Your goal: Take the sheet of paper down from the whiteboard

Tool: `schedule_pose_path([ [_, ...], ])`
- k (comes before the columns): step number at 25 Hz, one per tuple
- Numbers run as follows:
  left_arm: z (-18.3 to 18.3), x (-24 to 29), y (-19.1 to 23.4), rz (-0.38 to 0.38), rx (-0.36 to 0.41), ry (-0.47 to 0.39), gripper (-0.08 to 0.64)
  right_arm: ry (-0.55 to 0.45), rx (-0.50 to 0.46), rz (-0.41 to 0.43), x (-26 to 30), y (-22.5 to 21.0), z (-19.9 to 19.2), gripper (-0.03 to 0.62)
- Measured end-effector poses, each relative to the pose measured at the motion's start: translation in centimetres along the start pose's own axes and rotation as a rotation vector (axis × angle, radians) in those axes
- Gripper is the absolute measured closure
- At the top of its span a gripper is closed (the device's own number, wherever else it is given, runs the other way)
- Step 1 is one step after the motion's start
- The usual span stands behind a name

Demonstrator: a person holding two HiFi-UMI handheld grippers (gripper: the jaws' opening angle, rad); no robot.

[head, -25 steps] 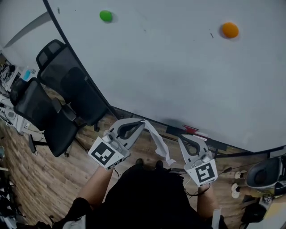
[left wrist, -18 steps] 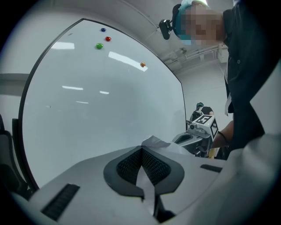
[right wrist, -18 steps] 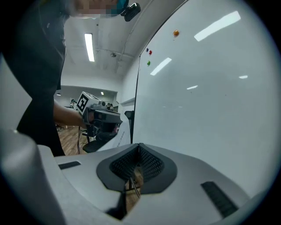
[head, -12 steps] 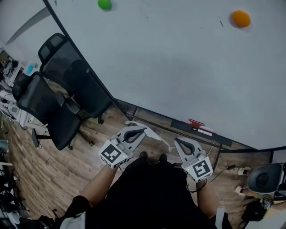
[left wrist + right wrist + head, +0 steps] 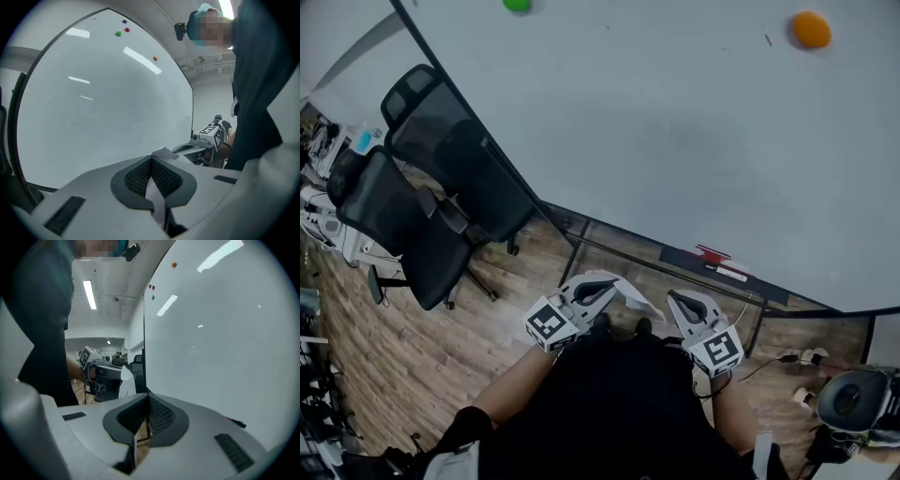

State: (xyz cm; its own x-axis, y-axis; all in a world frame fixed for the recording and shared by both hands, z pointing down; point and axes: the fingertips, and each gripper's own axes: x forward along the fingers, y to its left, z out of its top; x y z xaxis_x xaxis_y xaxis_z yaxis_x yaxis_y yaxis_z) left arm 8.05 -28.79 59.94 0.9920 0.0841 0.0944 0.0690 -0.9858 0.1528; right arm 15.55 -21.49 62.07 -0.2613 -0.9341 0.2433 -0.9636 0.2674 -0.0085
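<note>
- Sheet of paper [image 5: 633,295], head view: it is off the whiteboard [image 5: 656,141] and hangs low in front of the person's body, above the wooden floor [image 5: 412,375].
  - One end sits at the left gripper [image 5: 607,286]. The other end reaches just beside the tip of the right gripper [image 5: 677,300].
  - The board face is bare apart from a green magnet [image 5: 517,4] and an orange magnet [image 5: 811,29] high up.
  - The marker tray [image 5: 722,267] under the board and the office chairs [image 5: 431,206] to the left are both apart from the sheet.
- Left gripper view: the jaws are clenched on the sheet. A pale strip [image 5: 158,197] runs down the seam between the pads, and a crumpled fold stands up past the tips. The right gripper shows just beyond that fold.
- Right gripper view: the jaws are pressed together [image 5: 149,401].
  - A thin pale line lies in the seam. It may be the sheet edge-on; this cannot be confirmed.
  - White paper [image 5: 125,380] shows beside the left gripper.
- Judgement: the sheet appears freed, and the step in hand is carrying it away from the board.
  - Keep the left pinch firm.
  - Hold both grippers at matching height and steady spacing, so the sheet neither tears nor creases further.
  - Steer clear of the marker tray.
</note>
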Motion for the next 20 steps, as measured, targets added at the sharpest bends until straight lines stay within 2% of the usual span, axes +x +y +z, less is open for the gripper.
schedule_pose_path([
  [20,0.25,0.50,-1.22,-0.022,-0.006,-0.006,0.549,-0.017,-0.015,0.004,-0.13,-0.10,0.64,0.574],
])
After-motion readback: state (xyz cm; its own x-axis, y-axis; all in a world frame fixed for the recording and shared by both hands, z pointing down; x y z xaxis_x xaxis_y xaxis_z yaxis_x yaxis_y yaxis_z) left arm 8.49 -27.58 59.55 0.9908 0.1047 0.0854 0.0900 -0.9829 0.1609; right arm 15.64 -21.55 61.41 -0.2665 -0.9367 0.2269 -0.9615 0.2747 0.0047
